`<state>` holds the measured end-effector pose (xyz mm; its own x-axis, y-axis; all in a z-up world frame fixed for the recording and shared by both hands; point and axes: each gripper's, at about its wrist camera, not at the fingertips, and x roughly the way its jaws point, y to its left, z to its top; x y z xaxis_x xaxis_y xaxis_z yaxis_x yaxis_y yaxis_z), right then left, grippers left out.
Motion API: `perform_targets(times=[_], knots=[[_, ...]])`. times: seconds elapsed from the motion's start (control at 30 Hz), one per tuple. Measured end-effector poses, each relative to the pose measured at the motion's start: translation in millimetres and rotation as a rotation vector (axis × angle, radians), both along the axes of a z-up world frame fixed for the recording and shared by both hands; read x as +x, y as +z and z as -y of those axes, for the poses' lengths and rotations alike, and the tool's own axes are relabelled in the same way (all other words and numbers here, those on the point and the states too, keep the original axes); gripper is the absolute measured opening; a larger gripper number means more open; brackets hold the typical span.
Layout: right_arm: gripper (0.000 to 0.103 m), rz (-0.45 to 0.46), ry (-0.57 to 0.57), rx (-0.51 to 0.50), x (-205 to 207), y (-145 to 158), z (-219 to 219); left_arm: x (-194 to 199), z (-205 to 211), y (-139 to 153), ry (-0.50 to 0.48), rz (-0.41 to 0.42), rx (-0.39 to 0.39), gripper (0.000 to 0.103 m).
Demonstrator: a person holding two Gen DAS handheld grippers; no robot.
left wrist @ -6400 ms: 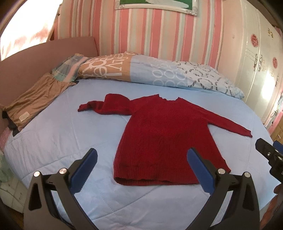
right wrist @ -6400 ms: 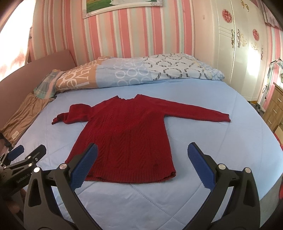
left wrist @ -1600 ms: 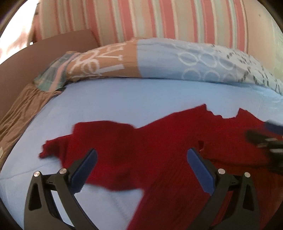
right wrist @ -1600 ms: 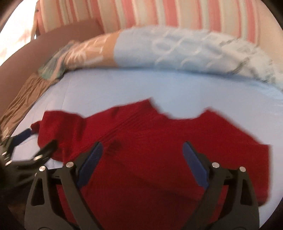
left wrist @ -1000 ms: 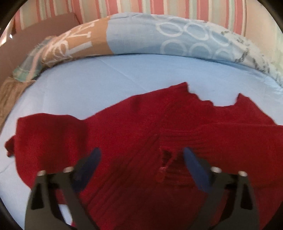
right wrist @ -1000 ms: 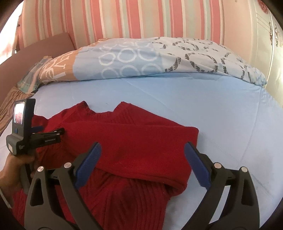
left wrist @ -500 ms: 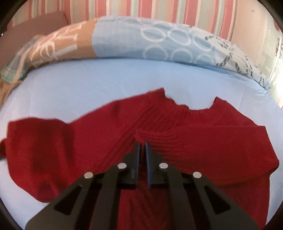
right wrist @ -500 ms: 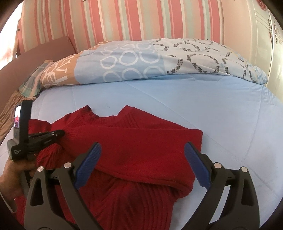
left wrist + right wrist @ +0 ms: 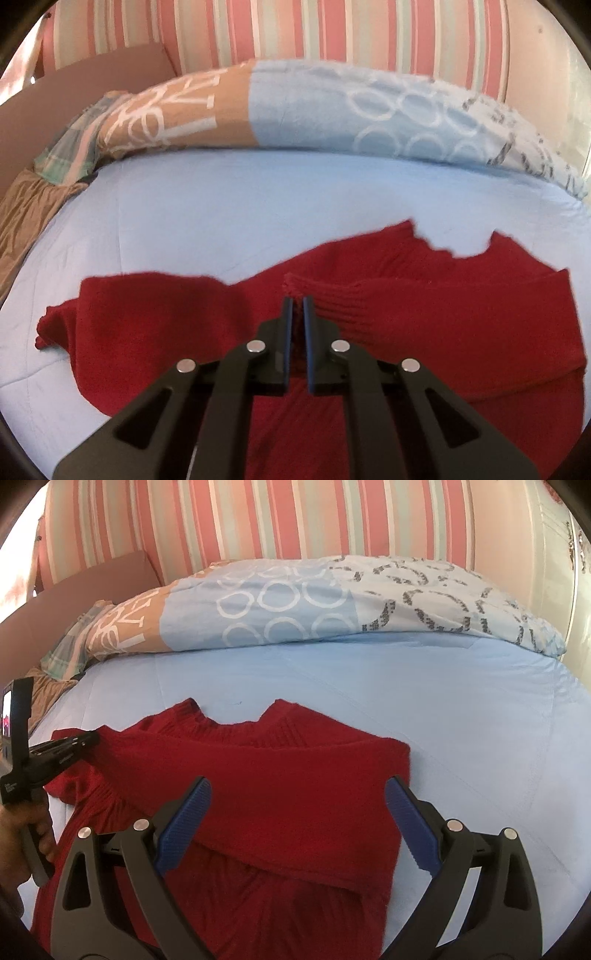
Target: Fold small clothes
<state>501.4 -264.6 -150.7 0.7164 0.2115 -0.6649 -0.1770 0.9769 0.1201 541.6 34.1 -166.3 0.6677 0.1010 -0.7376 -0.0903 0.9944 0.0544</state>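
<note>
Since half a second back the left gripper has stayed pinched on the cuff of the red sweater's right sleeve, now folded across the chest on the blue bedsheet. Looks like the sleeve-folding step; next it probably needs to let go and grab the bunched left sleeve. Right gripper hovers low over the sweater, spread wide, holding nothing.

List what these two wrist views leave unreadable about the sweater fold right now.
- Left wrist view: the red sweater hem is cut off by the bottom edge and the left gripper frame.
- Left wrist view: the cuff between the shut fingers is mostly hidden.
- Right wrist view: the right gripper frame covers the sweater's lower body; the left sleeve is hidden behind the left gripper.
</note>
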Motion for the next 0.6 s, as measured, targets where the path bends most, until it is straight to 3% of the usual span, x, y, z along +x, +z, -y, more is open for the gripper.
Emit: perform_targets(times=[0.07,0.1,0.13,0.17,0.2,0.3,0.4,0.6], knots=[[0.095,-0.031,-0.005,-0.016,5,-9,-6,5,-3,-19,-0.001,-0.080,0.007,0.015],[0.095,-0.043,-0.003,-0.016,7,-13,-8,5,-5,-26,0.012,-0.097,0.028,0.029],[0.095,-0.053,-0.007,-0.021,8,-15,-10,2,-7,-31,0.051,-0.092,0.086,0.070],[0.095,-0.061,-0.014,-0.028,9,-17,-11,-3,-11,-33,0.100,-0.067,0.143,0.096],[0.095,-0.067,-0.017,-0.030,9,-18,-12,-8,-17,-33,0.124,-0.046,0.157,0.100],[0.095,-0.054,-0.008,-0.030,5,-11,-17,-16,-29,-30,0.129,-0.058,0.121,0.101],[0.095,-0.029,0.005,-0.022,1,2,-27,-31,-43,-13,0.141,-0.016,0.104,0.101],[0.096,-0.007,0.061,-0.015,-1,23,-67,-69,-119,19,0.237,0.064,0.087,0.101]])
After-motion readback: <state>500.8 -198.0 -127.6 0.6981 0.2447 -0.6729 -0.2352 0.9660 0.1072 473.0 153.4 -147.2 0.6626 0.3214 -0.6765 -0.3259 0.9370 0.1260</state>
